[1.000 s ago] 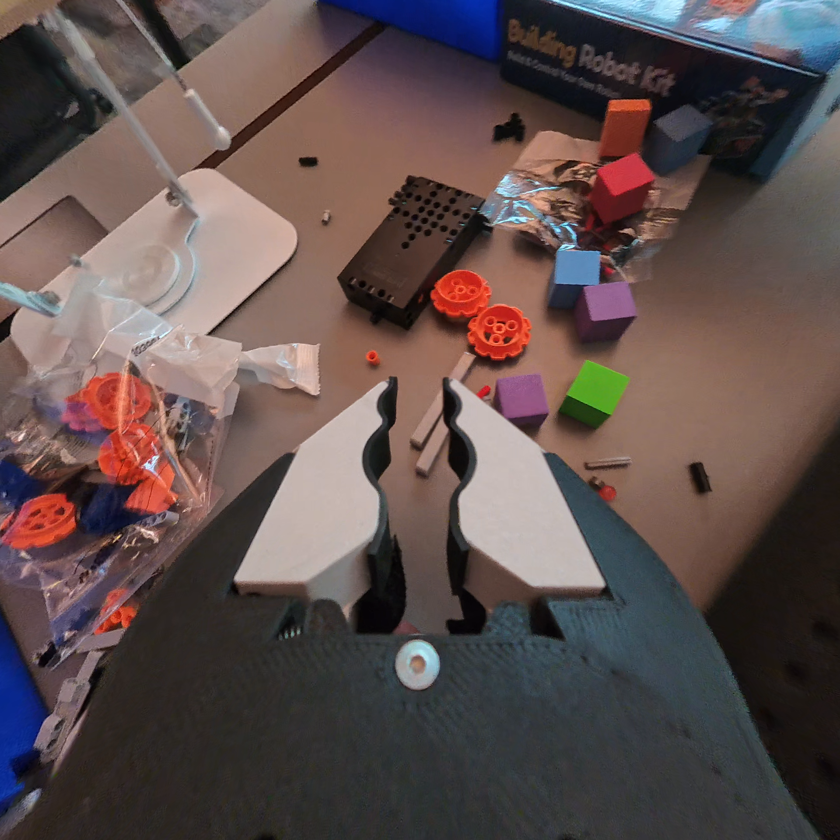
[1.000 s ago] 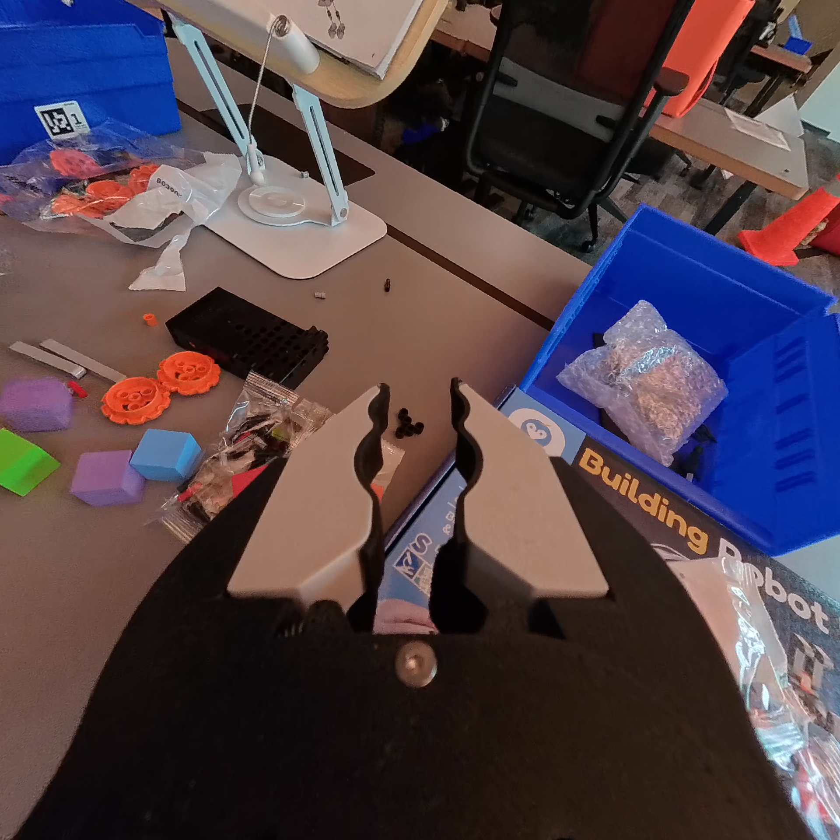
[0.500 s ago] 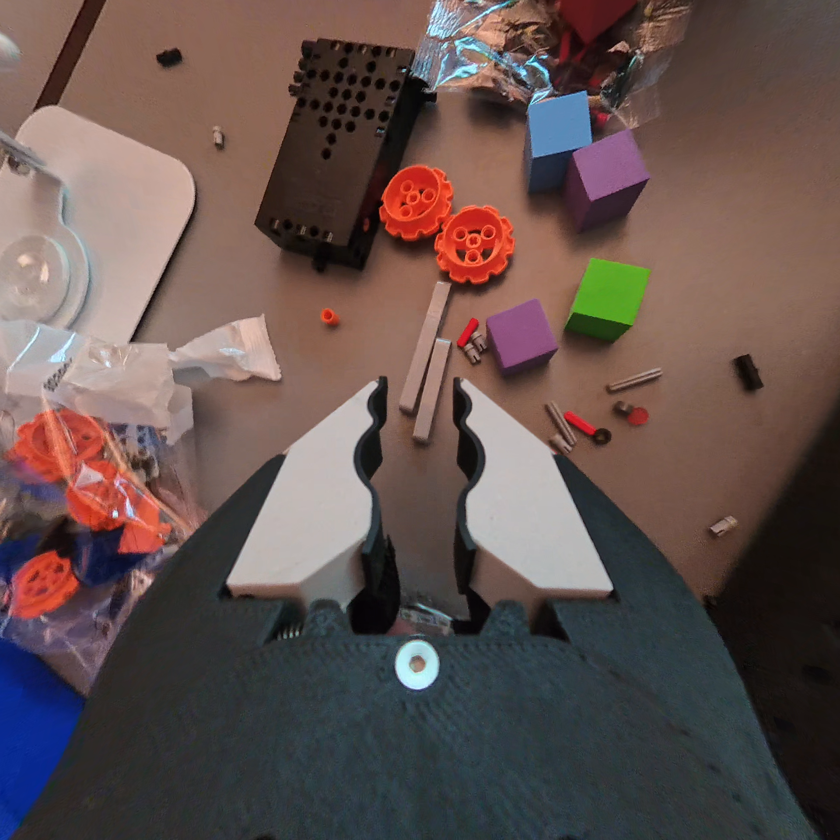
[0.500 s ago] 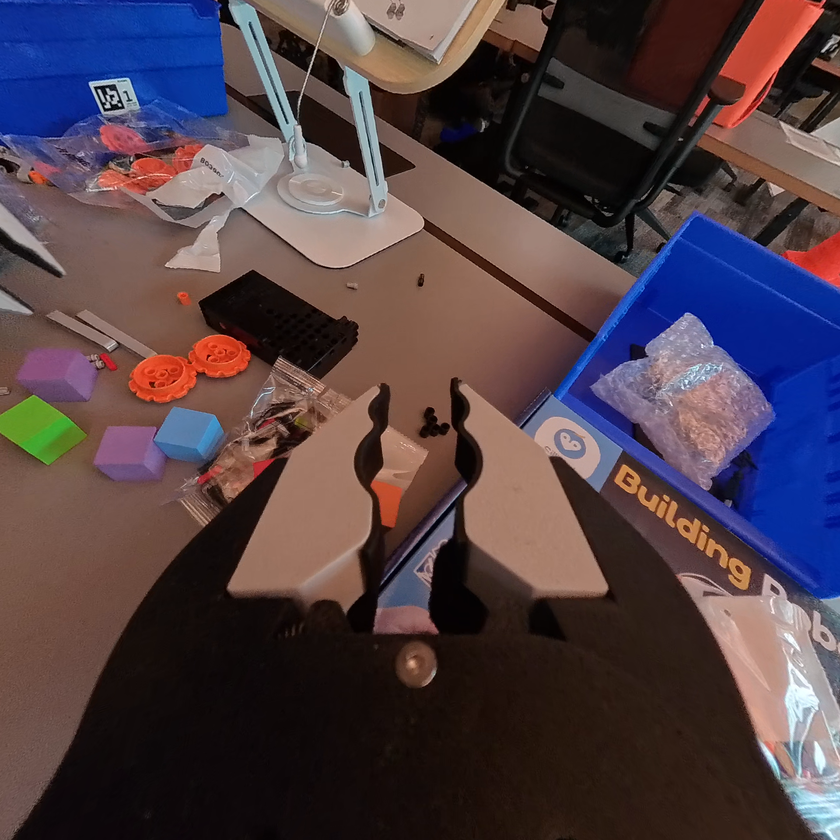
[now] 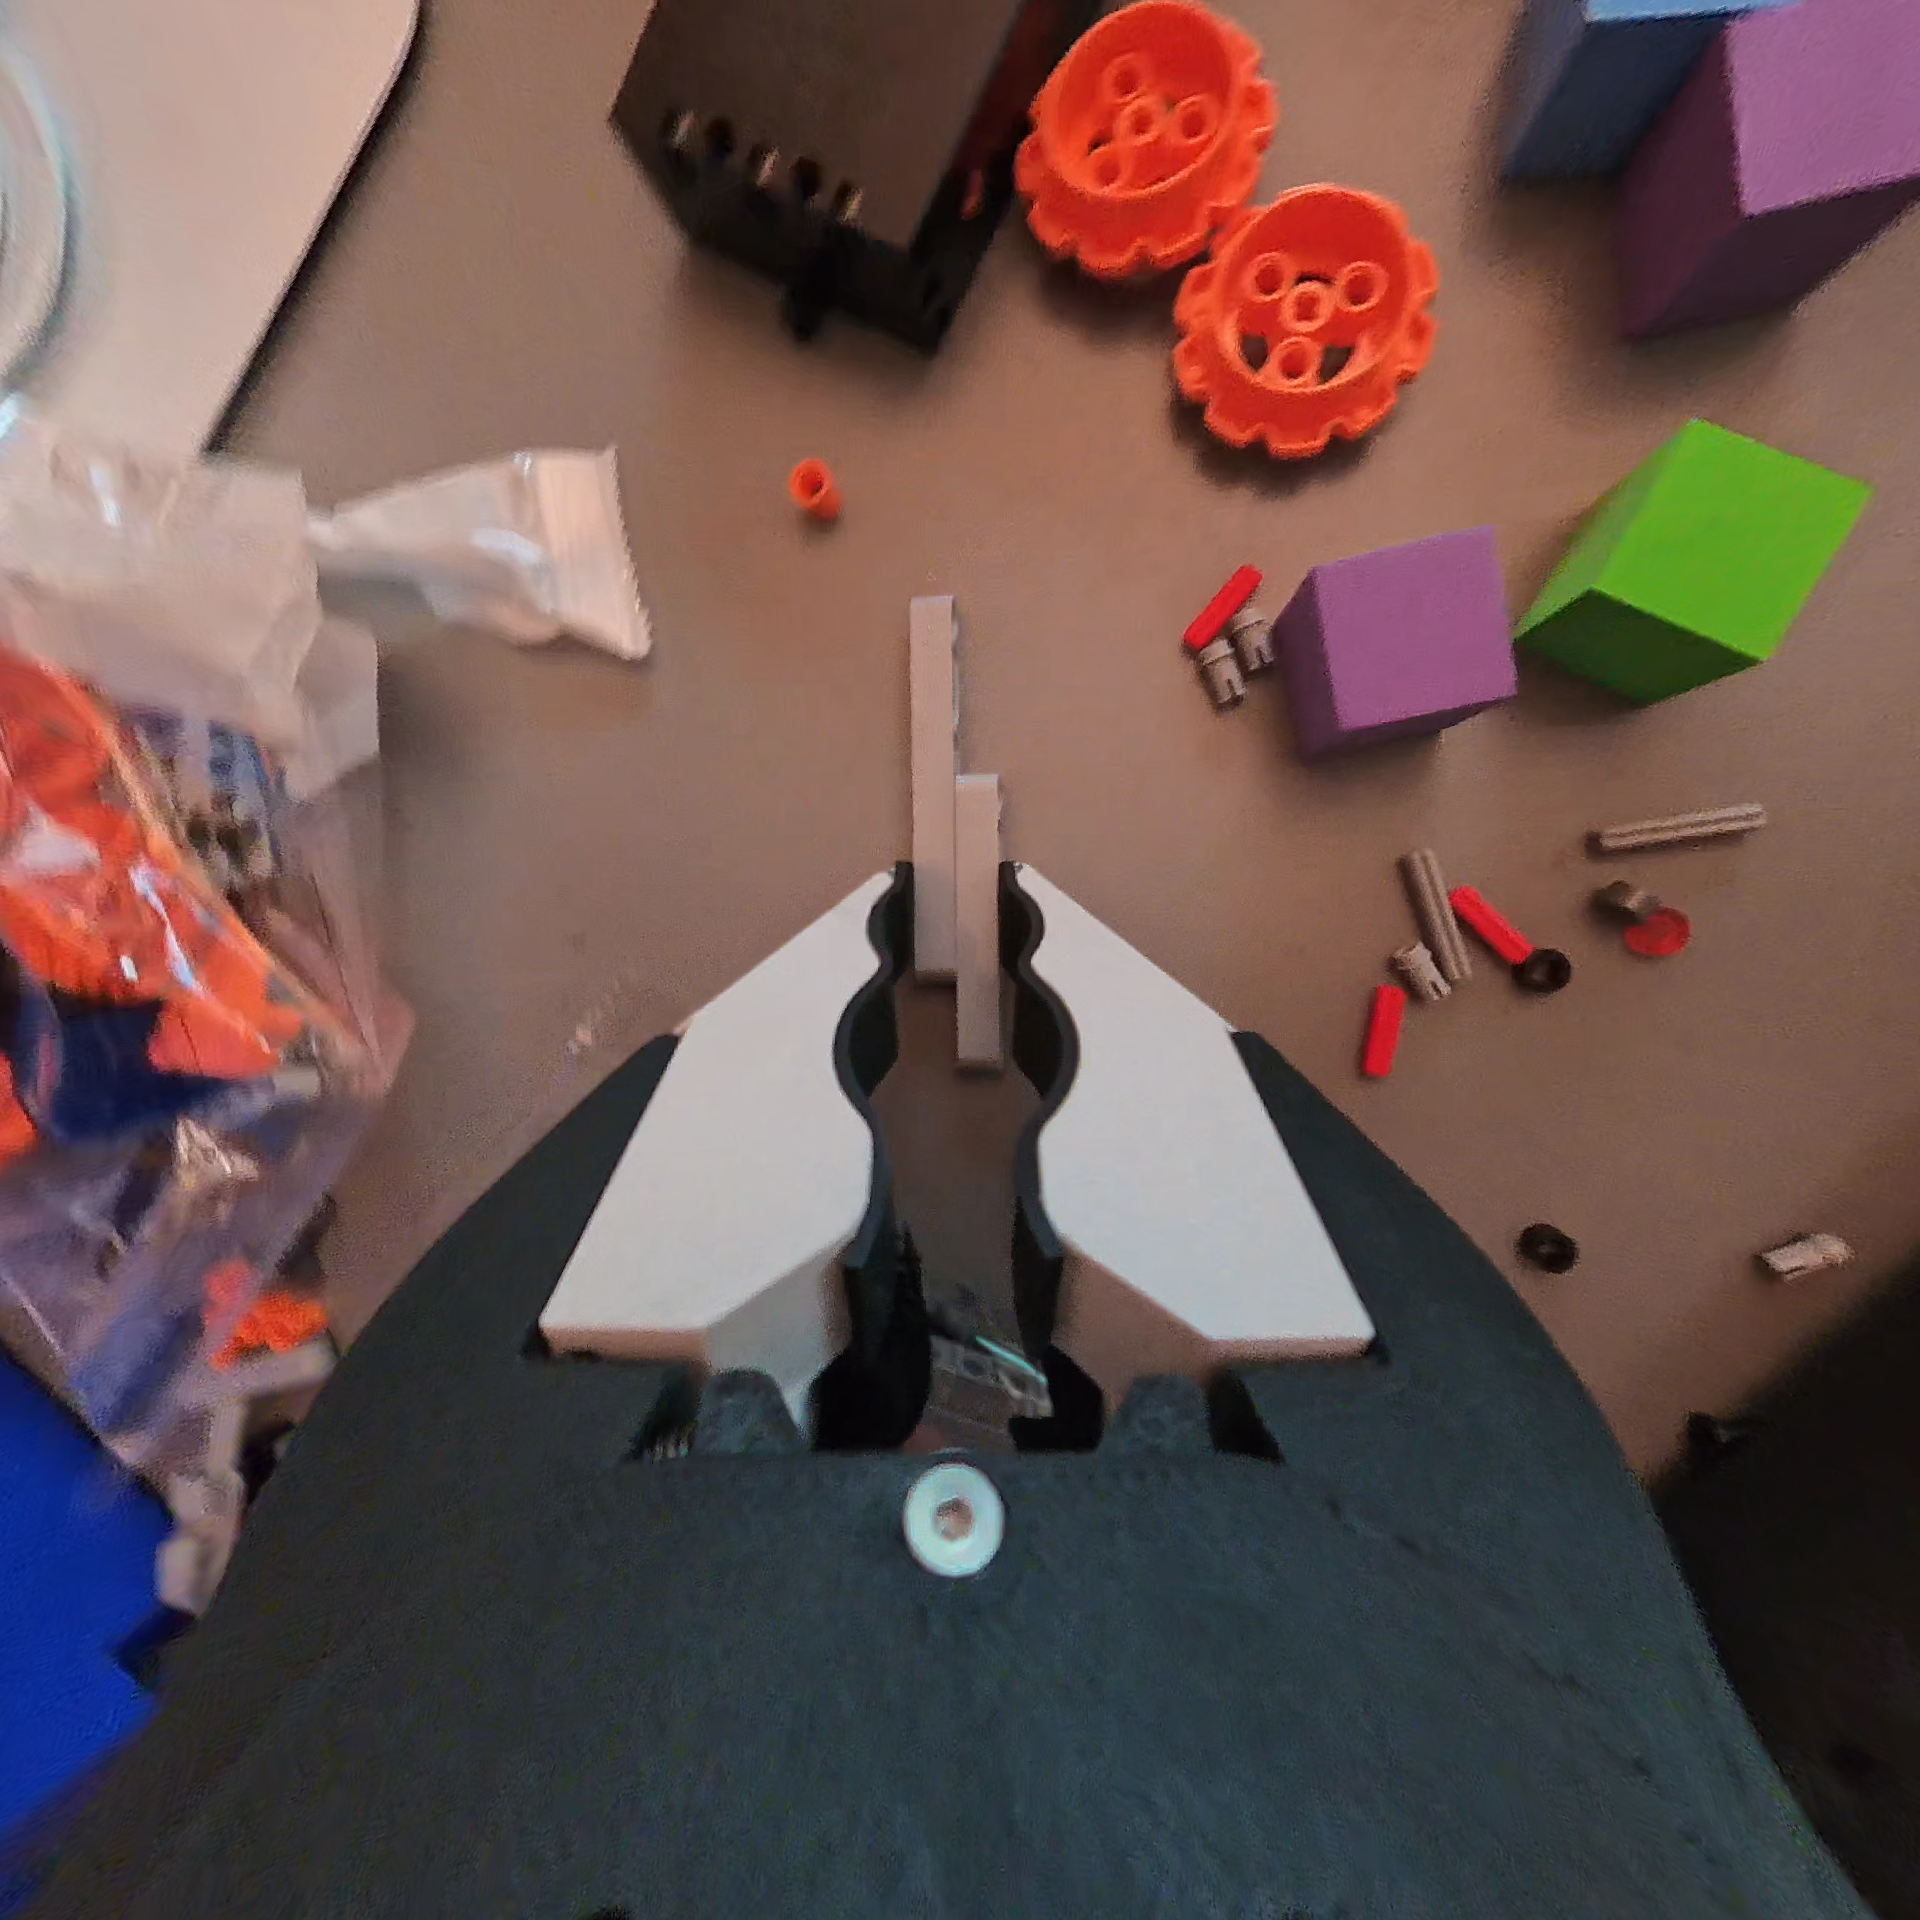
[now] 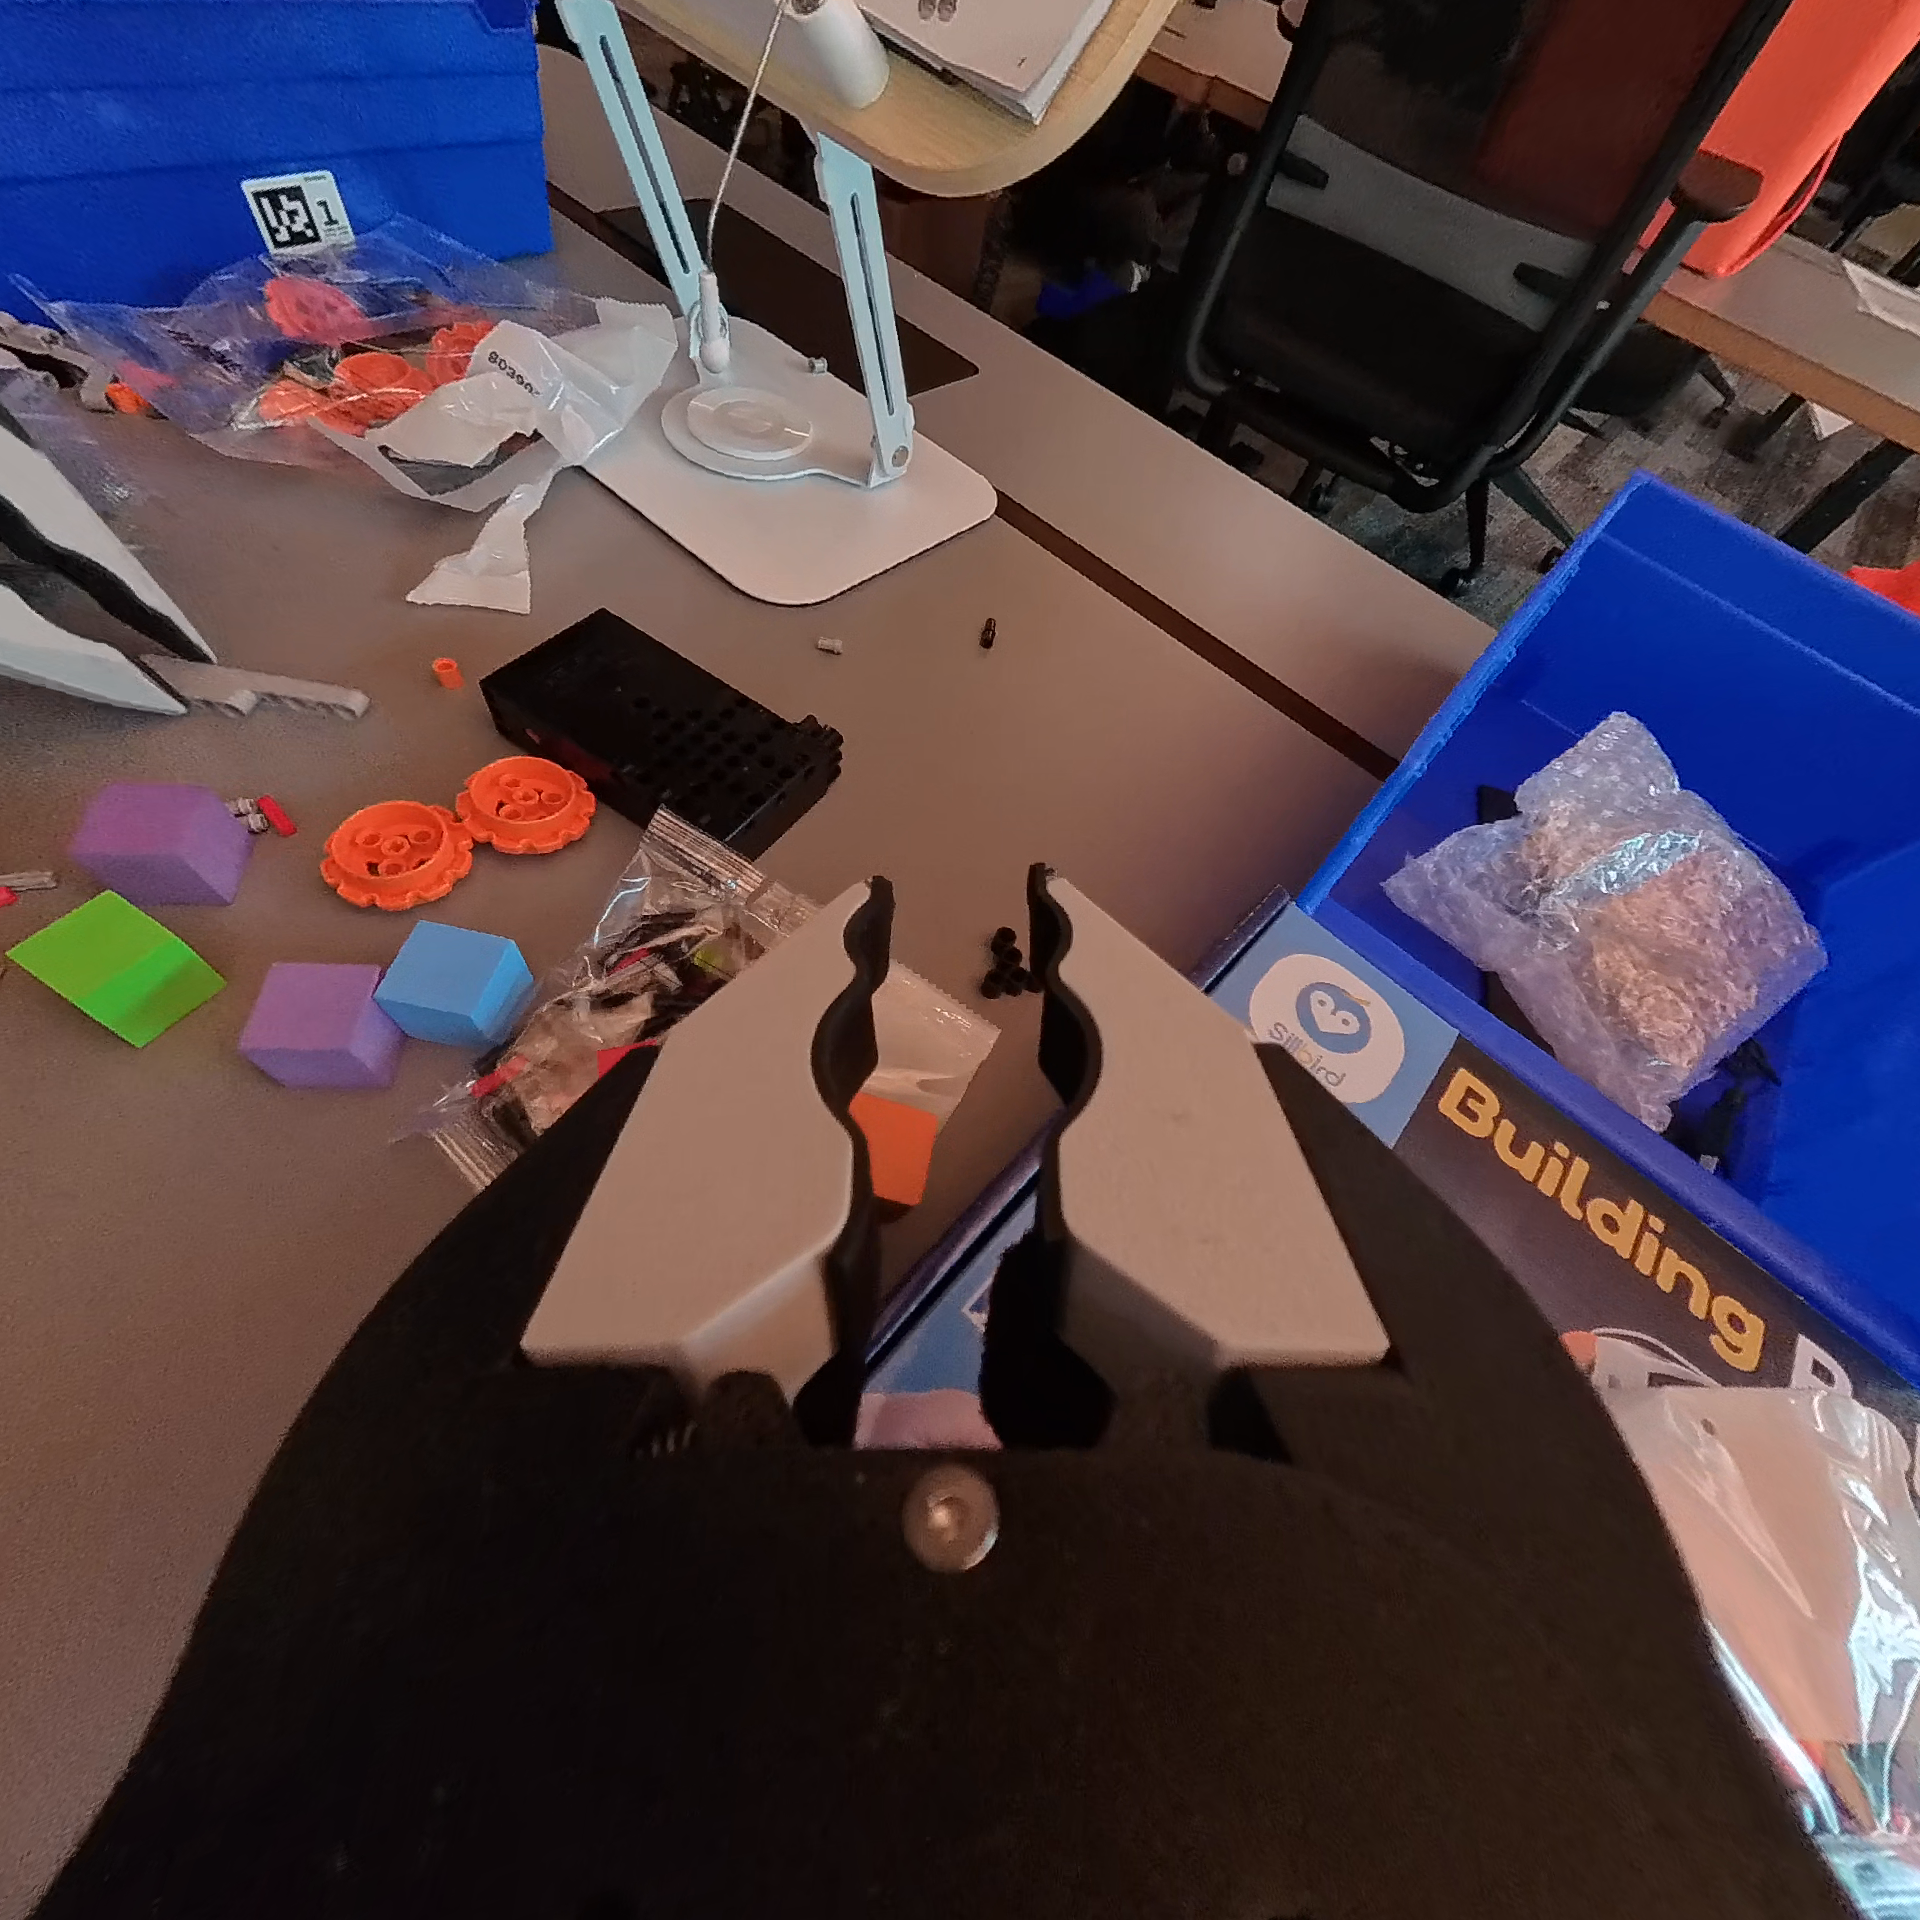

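On the grey-brown table (image 6: 1091, 727), largest first: a blue bin (image 6: 1704, 665) at far right holding a bubble-wrap bundle (image 6: 1600, 914), apparently parked there as storage; a second blue bin (image 6: 260, 104) at far left with a square black-and-white marker tag; a dark printed kit box (image 6: 1558, 1247) near right, bearing lettering and a round logo, not transcribed here; a white stand (image 6: 810, 499) with two slotted uprights, far centre, seemingly propping a board. Right gripper (image 6: 958, 883): jaws parted, nothing between them, hovering over a clear parts bag (image 6: 644, 966) and an orange block (image 6: 894, 1143), with a cluster of black pins (image 6: 1006, 961) just beyond its tips. Left gripper (image 5: 948, 883): jaws parted, straddling the near ends of two grey beams (image 5: 951, 831) that lie side by side flat on the table; whether the pads touch them cannot be told. Black perforated block (image 5: 831, 177), far of the beams. Loose clear bag of orange and blue parts (image 5: 135, 935), left, carrying a printed label. Blocks to the right: purple cube (image 5: 1397, 649), green cube (image 5: 1694, 561), a larger purple cube (image 5: 1787, 177). Two orange toothed wheels (image 5: 1226, 223), touching, beside the black block. Smallest: a scatter of red and grey pins (image 5: 1444, 935) near right, and one orange bush (image 5: 814, 486), apparently spilled out for sorting.
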`<state>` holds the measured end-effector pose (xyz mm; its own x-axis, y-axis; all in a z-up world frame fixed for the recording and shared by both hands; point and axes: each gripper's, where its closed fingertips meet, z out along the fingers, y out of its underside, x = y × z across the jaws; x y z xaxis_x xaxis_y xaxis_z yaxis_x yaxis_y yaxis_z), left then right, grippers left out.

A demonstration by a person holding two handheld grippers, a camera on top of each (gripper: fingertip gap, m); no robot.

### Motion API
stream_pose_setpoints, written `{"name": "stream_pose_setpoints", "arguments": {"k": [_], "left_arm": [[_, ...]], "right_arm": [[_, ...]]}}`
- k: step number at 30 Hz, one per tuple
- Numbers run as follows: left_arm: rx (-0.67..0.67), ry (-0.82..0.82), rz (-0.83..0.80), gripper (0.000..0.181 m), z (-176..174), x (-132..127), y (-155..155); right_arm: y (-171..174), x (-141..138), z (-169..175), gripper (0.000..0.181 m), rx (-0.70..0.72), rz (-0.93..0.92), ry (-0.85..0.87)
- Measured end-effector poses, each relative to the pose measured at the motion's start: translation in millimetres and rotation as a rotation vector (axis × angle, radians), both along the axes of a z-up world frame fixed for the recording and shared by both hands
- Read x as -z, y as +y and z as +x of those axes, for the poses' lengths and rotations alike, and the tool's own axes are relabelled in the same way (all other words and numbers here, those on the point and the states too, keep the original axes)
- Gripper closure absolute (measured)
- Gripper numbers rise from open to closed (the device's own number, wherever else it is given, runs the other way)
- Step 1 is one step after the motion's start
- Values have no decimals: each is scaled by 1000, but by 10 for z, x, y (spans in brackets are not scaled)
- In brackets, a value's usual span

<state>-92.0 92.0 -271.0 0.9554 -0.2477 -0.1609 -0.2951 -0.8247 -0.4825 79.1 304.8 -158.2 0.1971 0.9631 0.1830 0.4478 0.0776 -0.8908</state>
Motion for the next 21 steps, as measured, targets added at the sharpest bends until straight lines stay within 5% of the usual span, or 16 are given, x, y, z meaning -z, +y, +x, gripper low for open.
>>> {"name": "stream_pose_setpoints", "arguments": {"k": [5,11,21], "left_arm": [[-82,-56,36,146,58,-123,-212],[-29,10,30,162,-4,-124,-397],[-1,81,39,175,120,-40,-173]], "right_arm": [[-18,-19,1,156,-4,2,5],[-44,-32,-8,156,-11,1,10],[-29,-13,-7,157,-8,-8,8]]}}
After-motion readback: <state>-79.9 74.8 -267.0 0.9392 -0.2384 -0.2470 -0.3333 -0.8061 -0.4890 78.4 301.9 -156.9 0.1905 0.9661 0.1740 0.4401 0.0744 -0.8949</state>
